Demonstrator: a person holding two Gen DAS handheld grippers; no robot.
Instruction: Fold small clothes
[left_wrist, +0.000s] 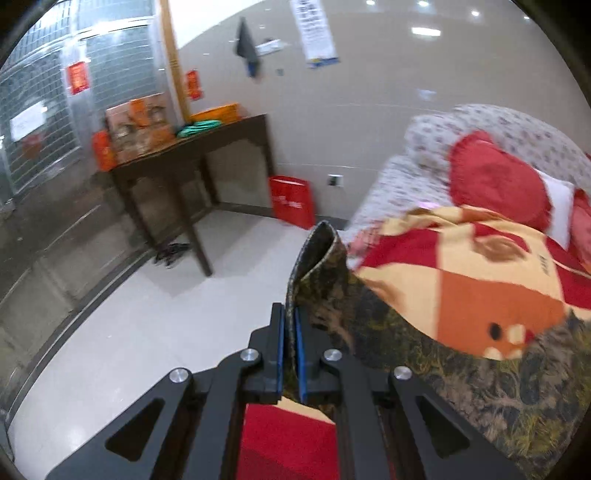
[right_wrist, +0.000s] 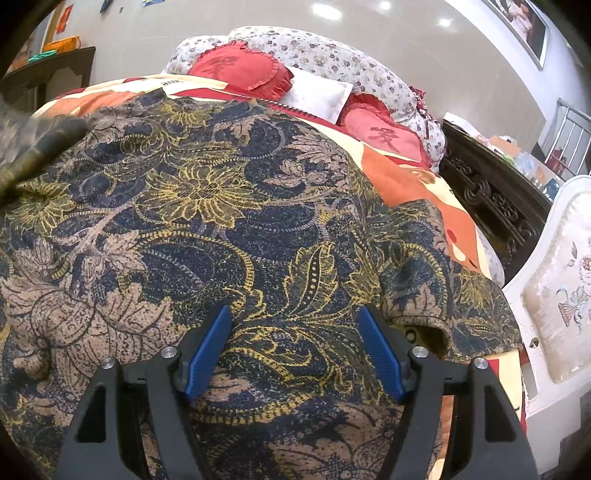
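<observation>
A garment edge is lifted off the bed for folding.

An edge of the floral-patterned garment (left_wrist: 325, 266) is clamped between the blue pads of the left gripper (left_wrist: 290, 332) and raised, presumably so that it can be carried over the rest. The garment (right_wrist: 236, 206) is spread on the patchwork quilt (right_wrist: 413, 173) of the bed, and the right gripper (right_wrist: 293, 350) is held apart just above it, gripping nothing.

Left gripper (left_wrist: 290, 325) fingers pinched nearly together; right gripper (right_wrist: 295, 332) fingers spread wide.
</observation>
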